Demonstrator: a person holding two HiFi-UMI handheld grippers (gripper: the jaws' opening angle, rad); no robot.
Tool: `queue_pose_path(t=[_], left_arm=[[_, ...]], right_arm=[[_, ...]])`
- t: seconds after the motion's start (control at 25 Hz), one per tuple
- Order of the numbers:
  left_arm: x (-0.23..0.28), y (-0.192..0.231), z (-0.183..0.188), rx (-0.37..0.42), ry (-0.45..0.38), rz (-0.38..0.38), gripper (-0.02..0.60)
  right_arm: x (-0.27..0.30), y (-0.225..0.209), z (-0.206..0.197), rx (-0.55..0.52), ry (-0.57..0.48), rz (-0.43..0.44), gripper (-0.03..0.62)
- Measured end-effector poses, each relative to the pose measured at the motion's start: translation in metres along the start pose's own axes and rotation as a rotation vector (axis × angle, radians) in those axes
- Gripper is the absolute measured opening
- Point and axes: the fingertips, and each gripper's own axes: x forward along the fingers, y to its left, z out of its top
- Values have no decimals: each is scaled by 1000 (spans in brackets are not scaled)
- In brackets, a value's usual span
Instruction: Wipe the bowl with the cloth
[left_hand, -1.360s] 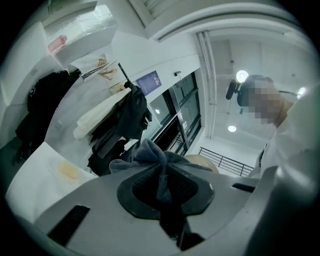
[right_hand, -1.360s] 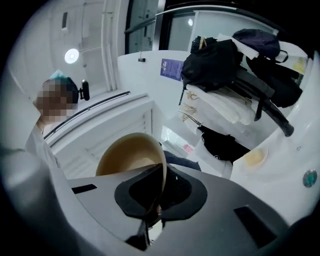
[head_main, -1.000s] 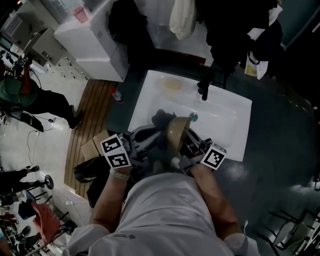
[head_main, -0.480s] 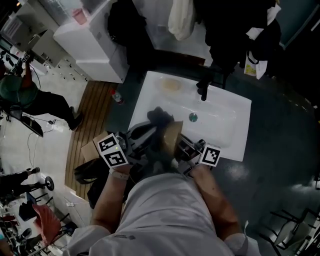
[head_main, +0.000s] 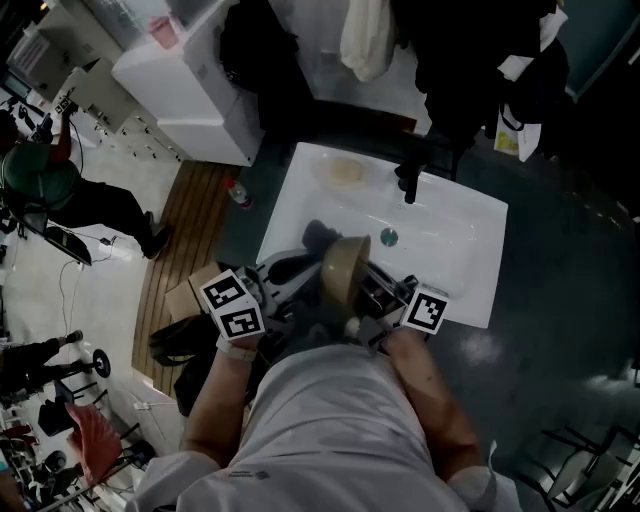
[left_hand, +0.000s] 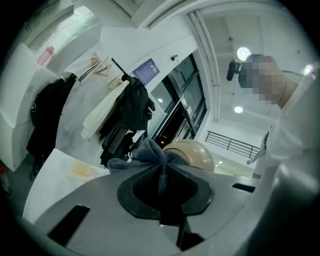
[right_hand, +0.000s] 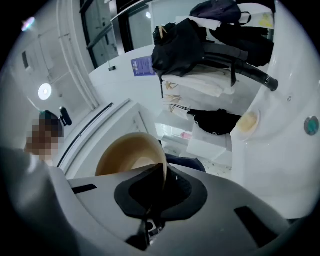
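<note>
Between the jaws of your left gripper (left_hand: 161, 176) a fold of the grey cloth (left_hand: 144, 152) is pinched tight. Its loose end is bunched forward against the rounded outside of the bowl (left_hand: 194, 150). Your right gripper (right_hand: 161, 184) is clamped edge-on over the bowl's thin rim, so the bowl stands tipped on its side, hollow toward that camera, above the front of the white sink (head_main: 455, 215). To wipe well, I'd press with the fat bunch of cloth and not the jaw tips, sweep along the curve, and turn the bowl with your right wrist to bring fresh surface round; the hollow probably needs its share too. Keep the right grip firm, since a single pinch on a rim this thin and smooth could let the bowl pivot under sideways pressure (the sink below would at least catch it). The cloth looks soft and fleecy, limp enough to mould to a curve. The bowl is tan, hard, evenly hemispherical and faintly glossy. The sink is a glossy rectangle with a small round drain (head_main: 389, 237) and a dark tap (head_main: 408, 182).
</note>
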Motion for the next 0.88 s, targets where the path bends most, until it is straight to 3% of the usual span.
queue_pose_path(t=[0.2, 0.44, 0.68, 0.88], left_arm=[[3, -7, 0, -23, -30, -36, 43], [4, -5, 18, -112, -158, -77, 43], [18, 3, 18, -127, -164, -37, 43], [31, 7, 7, -79, -79, 1, 43]], right_arm=[[-7, -16, 3, 91, -1, -6, 31], [-10, -22, -5, 133, 49, -1, 31], [-18, -19, -2, 128, 75, 12, 31], [-21, -15, 9, 70, 65, 5, 31]])
